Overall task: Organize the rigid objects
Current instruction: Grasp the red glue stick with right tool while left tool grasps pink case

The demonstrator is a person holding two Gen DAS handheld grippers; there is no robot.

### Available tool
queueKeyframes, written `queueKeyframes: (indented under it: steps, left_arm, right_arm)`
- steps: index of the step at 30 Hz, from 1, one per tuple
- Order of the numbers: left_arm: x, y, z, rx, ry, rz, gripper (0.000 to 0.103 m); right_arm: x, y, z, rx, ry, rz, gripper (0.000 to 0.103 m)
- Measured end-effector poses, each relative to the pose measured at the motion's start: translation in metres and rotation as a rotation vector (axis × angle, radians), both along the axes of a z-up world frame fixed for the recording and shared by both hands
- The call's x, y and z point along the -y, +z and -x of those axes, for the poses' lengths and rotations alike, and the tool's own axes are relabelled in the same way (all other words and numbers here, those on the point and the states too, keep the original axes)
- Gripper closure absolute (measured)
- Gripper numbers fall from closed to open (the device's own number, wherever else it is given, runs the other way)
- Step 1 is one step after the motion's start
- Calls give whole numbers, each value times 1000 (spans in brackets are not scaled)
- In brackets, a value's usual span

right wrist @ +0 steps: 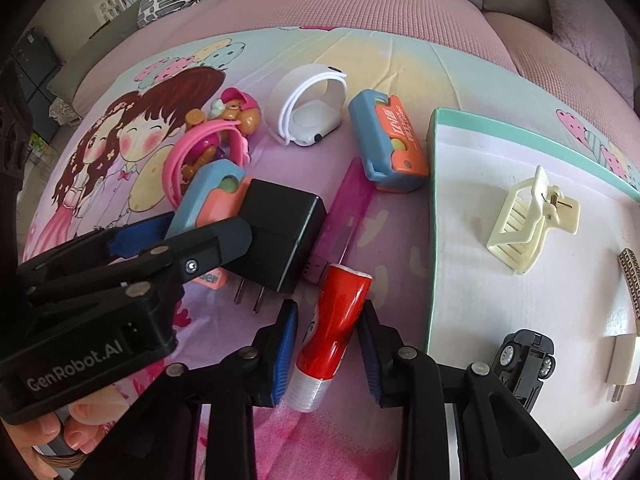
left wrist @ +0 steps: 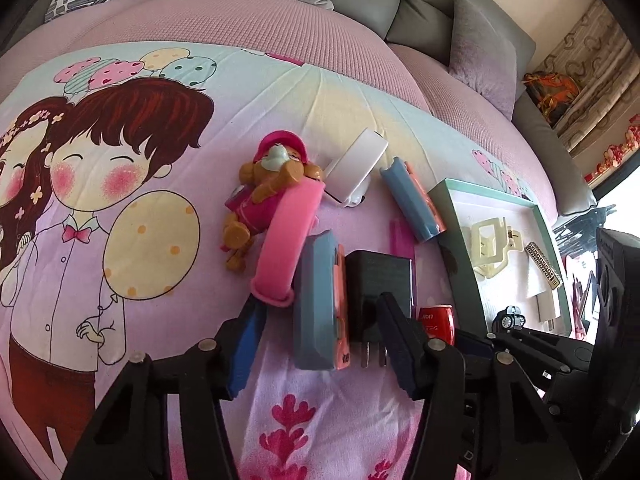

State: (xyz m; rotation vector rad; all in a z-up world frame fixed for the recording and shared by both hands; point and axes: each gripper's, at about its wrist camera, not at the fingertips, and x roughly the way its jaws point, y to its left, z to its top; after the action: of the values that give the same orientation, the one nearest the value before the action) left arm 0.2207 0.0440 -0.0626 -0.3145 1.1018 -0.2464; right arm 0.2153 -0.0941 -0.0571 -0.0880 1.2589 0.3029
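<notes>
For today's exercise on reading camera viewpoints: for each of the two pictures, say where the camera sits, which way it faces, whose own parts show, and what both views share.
Left wrist: on the left gripper, facing down at the black charger and blue case; own fingers show.
Right wrist: on the right gripper, facing down at the red tube; own fingers, left gripper and a hand show.
Shared: charger, tube, green-rimmed tray.

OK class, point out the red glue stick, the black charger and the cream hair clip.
Glue stick (right wrist: 340,312): right wrist view, on its red barrel.
Charger (right wrist: 286,226): right wrist view, on its black top face.
Hair clip (right wrist: 528,220): right wrist view, on its cream jaw.
</notes>
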Motion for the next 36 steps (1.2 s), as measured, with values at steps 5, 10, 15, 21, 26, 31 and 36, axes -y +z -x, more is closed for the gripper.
queueKeyframes:
  steps: [5, 10, 15, 21, 26, 31, 36]
  left_arm:
    - [2, 6, 4, 15, -13, 21, 75]
    - [1, 9, 13, 10, -21, -4, 79]
    - [-8, 8, 26, -6, -2, 23, 81]
    - [-11, 17, 46, 1, 3, 18, 82]
    - [-9, 41, 56, 46, -1, 6, 82]
    - [-5, 71, 63, 100, 0, 0, 82]
    - [16, 100, 69, 153, -35, -9, 82]
  right_arm:
    - [2, 1, 4, -10, 1, -3, 76]
    - [5, 5, 14, -16, 10, 1, 77]
    - [6, 15, 25, -11, 25, 0, 79]
    - [9, 36, 39, 14, 40, 4, 80]
    - [19, 58, 47, 43, 40, 6, 80]
    - [34, 78, 55, 71, 25, 7, 80]
    - [59, 92, 62, 92, -10, 8, 80]
